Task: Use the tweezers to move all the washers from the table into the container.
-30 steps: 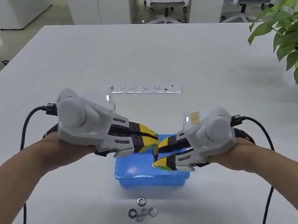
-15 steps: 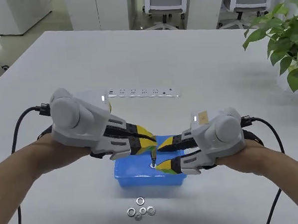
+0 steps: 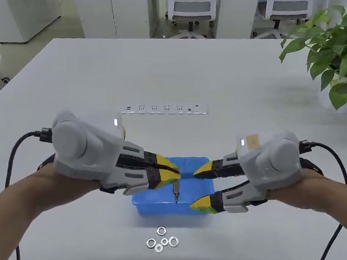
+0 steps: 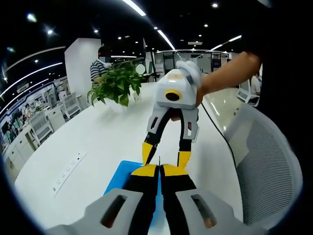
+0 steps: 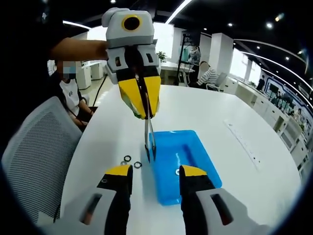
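Head view: The left gripper [image 3: 177,172] is pressed together on the tweezers [image 3: 175,191], which hang point-down over the blue container [image 3: 145,205]. The right gripper [image 3: 194,190] faces it from the other side, jaws spread and holding nothing. Both grippers stand between the camera and the container's interior, so its contents cannot be read here. A small cluster of washers [image 3: 162,241] lies on the white table [image 3: 229,80] just in front of the container, on the near side. A power strip [image 3: 164,109] lies beyond the container, and a potted plant [image 3: 330,58] stands at the table's right edge.

Left gripper view: Its own jaws are closed, with the thin tweezers [image 4: 159,161] projecting between them. The right gripper [image 4: 165,156] is directly opposite, open. A mesh chair [image 4: 269,171] stands beside the table.

Right gripper view: Its own jaws are apart. The left gripper [image 5: 142,115] holds the tweezers [image 5: 149,139] with the tips low at the container's [image 5: 195,152] edge. Two washers [image 5: 132,161] lie on the table just beside that edge. One small ring [image 5: 177,172], apparently a washer, lies inside the container.
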`<state>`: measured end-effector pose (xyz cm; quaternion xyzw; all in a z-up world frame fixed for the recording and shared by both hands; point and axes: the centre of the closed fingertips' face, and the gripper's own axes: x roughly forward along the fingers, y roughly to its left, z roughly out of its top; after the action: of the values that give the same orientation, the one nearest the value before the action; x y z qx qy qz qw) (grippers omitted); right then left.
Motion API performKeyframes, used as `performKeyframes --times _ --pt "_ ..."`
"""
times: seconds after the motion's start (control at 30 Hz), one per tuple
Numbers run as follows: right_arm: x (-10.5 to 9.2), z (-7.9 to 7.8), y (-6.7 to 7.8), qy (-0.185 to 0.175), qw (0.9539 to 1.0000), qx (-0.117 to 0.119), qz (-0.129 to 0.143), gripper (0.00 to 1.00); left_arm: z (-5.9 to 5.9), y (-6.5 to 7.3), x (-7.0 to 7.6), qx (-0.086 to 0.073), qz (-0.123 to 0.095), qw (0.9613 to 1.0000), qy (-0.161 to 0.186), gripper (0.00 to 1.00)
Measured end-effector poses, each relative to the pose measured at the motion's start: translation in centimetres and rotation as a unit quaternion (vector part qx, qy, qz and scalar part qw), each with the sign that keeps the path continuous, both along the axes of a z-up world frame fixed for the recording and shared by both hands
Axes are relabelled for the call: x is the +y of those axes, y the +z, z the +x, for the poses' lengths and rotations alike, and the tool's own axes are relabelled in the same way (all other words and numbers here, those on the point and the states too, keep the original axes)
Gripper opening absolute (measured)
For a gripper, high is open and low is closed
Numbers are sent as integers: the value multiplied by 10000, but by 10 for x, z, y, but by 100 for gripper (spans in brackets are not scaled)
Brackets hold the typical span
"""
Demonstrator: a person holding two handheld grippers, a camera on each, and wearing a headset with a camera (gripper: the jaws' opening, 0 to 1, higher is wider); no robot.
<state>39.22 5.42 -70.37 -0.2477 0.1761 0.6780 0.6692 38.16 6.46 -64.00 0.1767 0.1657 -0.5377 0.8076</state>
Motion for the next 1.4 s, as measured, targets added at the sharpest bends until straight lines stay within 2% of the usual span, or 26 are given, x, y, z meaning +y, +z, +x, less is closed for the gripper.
performKeyframes --times 0.43,0.77,1.4 --pt "-17 -15 -6 -44 9999 124 -45 50 -17 -8 -5 38 -39 10000 20 5" --pt "-27 -25 -13 -77 9997 227 -81 55 -24 -24 -5 86 -62 9999 102 5" --pt "-32 -36 -17 -50 9996 260 -135 55 -32 -41 -3 176 14 9997 193 5"
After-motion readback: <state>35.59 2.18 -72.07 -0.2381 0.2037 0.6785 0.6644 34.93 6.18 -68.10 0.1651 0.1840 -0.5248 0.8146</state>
